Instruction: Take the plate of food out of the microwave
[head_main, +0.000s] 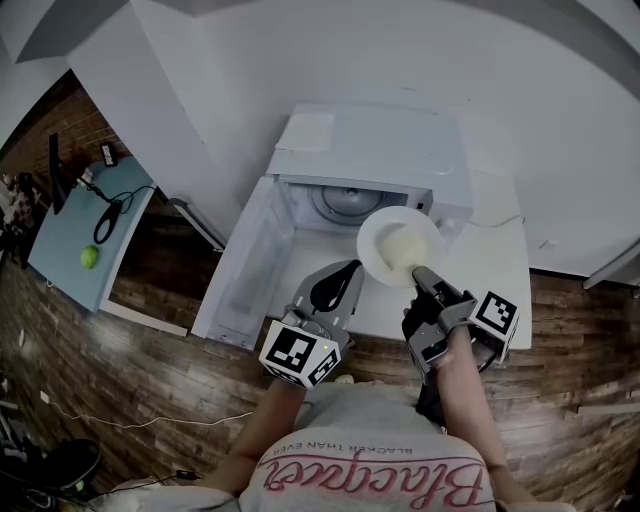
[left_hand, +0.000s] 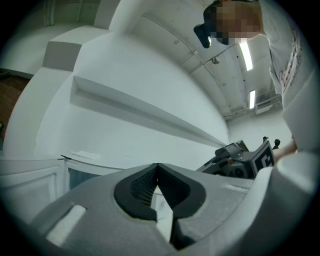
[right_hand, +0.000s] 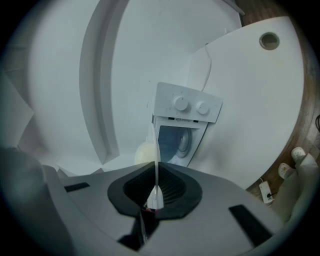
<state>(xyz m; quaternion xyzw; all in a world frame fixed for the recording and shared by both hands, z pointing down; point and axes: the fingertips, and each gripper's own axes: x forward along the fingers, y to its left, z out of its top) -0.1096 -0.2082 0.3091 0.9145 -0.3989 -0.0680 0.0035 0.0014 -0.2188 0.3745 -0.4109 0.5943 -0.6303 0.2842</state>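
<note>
The right gripper (head_main: 416, 272) has its jaws pinched narrow on the near rim of the white plate (head_main: 398, 247). In the right gripper view that rim runs as a thin white edge straight up between the dark pads (right_hand: 170, 187). The plate is outside the microwave (head_main: 370, 150), held in the air just in front of the open cavity and over the white table (head_main: 500, 270). A pale yellowish mound of food (head_main: 410, 246) sits on it. The right forearm (head_main: 468, 385) reaches forward from the torso, and the gripper points up and slightly left toward the oven.

The left gripper (head_main: 350, 266) sits lower and to the left of the plate, apart from it. Its marker cube (head_main: 298, 352) is close to the person's body, and its tips aim at the opening. Its jaws are pressed together with nothing between them, as the left gripper view shows.

The microwave door (head_main: 245, 265) hangs wide open to the left, and the glass turntable (head_main: 340, 203) inside is bare
</note>
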